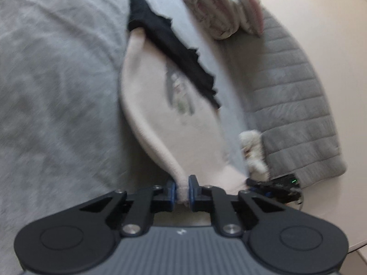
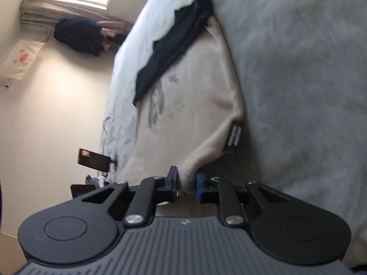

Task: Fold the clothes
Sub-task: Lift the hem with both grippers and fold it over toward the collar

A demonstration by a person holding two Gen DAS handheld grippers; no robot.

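A cream garment (image 1: 160, 119) with a faded print lies on the grey bedspread (image 1: 57, 91), its edge lifted toward me. My left gripper (image 1: 182, 189) is shut on a bunched corner of that garment. In the right wrist view the same cream garment (image 2: 195, 96) stretches away, and my right gripper (image 2: 187, 182) is shut on another corner of it, beside a small black label (image 2: 235, 136). A black garment (image 1: 174, 45) lies across the far end of the cream one, also seen as the black garment (image 2: 174, 45) in the right wrist view.
A rolled pink-and-white blanket (image 1: 220, 6) and a quilted grey cover (image 1: 293, 105) lie at the right. A small white plush (image 1: 252, 151) and a dark device (image 1: 279, 188) sit near it. A phone on a stand (image 2: 94, 159) and hanging dark clothes (image 2: 80, 34) are at the left.
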